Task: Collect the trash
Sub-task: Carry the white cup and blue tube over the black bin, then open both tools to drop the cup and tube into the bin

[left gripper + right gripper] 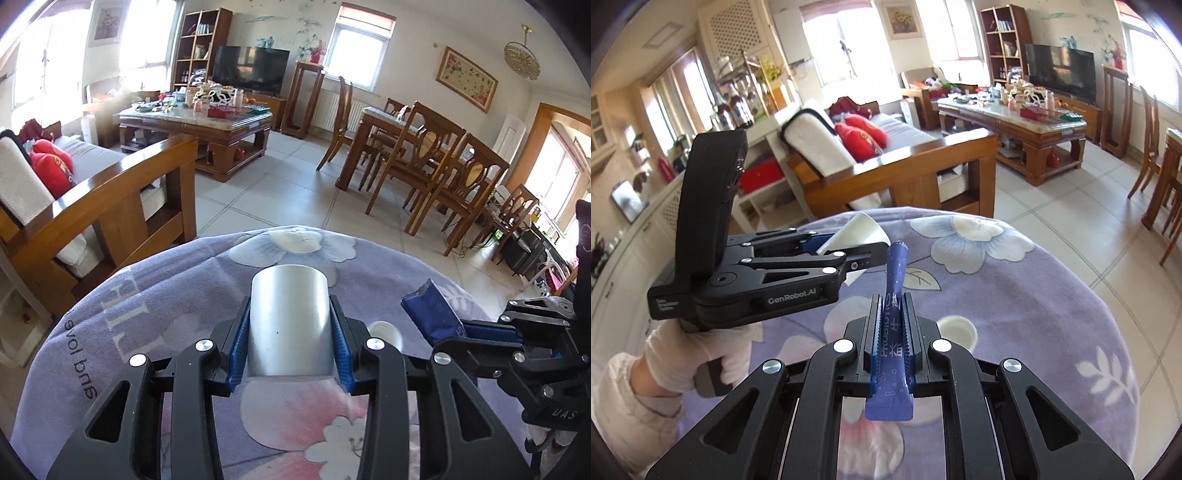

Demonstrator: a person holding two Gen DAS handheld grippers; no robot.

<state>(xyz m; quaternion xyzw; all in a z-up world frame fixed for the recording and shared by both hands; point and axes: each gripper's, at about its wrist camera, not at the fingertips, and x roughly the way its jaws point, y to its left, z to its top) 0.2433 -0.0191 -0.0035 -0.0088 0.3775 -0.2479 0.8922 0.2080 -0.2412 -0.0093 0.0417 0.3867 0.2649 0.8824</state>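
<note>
A white paper cup is pinched across its wall by the left gripper, and a blue probiotics sachet is clamped between the pressed-together pads of the right gripper; both are held above the floral-clothed worktop. No bin is seen. The cup's thin wall is judged easily crushed, so pressure should be kept light and both items carried level.

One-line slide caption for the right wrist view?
Right claw shut on a blue sachet above a flowered purple cloth, while the left claw beside it holds a white paper cup.
</note>
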